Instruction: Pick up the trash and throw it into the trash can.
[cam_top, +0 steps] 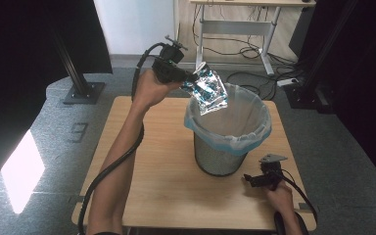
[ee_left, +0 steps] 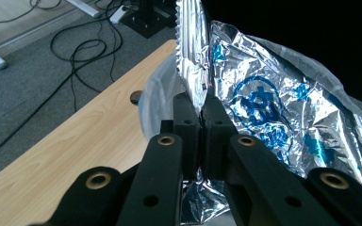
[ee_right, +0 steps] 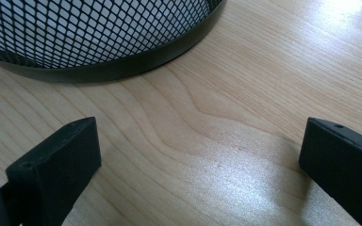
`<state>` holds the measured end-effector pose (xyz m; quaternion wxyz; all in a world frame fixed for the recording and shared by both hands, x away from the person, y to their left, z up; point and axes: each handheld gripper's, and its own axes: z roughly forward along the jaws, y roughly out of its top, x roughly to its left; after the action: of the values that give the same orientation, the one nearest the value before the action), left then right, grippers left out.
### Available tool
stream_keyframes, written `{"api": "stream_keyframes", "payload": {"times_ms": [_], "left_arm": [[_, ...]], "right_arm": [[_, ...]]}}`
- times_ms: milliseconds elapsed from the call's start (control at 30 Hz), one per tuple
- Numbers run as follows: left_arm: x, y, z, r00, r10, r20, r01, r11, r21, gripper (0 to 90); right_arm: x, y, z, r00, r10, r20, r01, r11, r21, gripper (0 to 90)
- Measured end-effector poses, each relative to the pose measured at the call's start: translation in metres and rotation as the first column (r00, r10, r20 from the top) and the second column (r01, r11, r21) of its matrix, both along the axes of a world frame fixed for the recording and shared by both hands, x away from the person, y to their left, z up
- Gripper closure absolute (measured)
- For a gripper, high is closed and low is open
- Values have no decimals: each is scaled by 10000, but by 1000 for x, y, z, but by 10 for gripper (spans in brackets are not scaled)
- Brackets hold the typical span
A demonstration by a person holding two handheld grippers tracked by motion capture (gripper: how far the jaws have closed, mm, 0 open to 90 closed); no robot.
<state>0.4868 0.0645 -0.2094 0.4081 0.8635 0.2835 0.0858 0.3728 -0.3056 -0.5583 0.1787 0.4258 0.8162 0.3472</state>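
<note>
A crinkled silver foil bag [cam_top: 209,89] with blue print hangs over the open mouth of a black mesh waste bin [cam_top: 221,157] lined with a pale blue plastic bag [cam_top: 257,132]. My left gripper [cam_top: 192,81] is shut on the foil bag's edge, held up above the bin's far left rim. In the left gripper view the two jaws pinch the foil bag [ee_left: 264,108] at my left gripper [ee_left: 201,106]. My right gripper [cam_top: 248,179] rests low on the table in front of the bin, open, with bare wood between its fingers [ee_right: 61,165]. The bin's mesh base [ee_right: 99,33] lies just ahead of it.
The bin stands on a light wooden table [cam_top: 166,166] with a cable hole [ee_left: 135,97] near the far edge. Grey carpet surrounds the table. Loose cables [cam_top: 247,51] and a desk frame lie beyond, and black stand bases [cam_top: 83,90] sit at the far left and right.
</note>
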Motion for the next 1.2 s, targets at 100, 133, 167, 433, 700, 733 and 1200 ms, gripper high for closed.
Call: {"api": "stream_keyframes", "payload": {"times_ms": [100, 133, 167, 433, 700, 733, 1200], "left_arm": [[2, -17, -2, 9999, -108, 91, 108, 9999, 0, 866], [3, -21, -3, 9998, -124, 132, 123, 9999, 11, 865], [3, -21, -3, 9998, -124, 132, 123, 9999, 11, 865], [10, -52, -21, 9995, -235, 205, 230, 9994, 258, 860], [15, -72, -40, 9991, -405, 122, 394, 9959, 810, 851], [16, -77, -46, 9990, -426, 116, 413, 9946, 950, 849], [15, -88, -60, 9990, -370, 233, 329, 9871, 1567, 445]], "right_arm": [[0, 0, 0, 10000, 5, 0, -5, 10000, -1, 0], [0, 0, 0, 10000, 7, 0, -7, 10000, -2, 0], [0, 0, 0, 10000, 9, 2, -9, 10000, -3, 0], [0, 0, 0, 10000, 20, -2, -20, 10000, 8, 0], [0, 0, 0, 10000, 31, -6, -31, 10000, 10, 0], [0, 0, 0, 10000, 35, -7, -35, 10000, 9, 0], [0, 0, 0, 10000, 75, -9, -75, 10000, 8, 0]]}}
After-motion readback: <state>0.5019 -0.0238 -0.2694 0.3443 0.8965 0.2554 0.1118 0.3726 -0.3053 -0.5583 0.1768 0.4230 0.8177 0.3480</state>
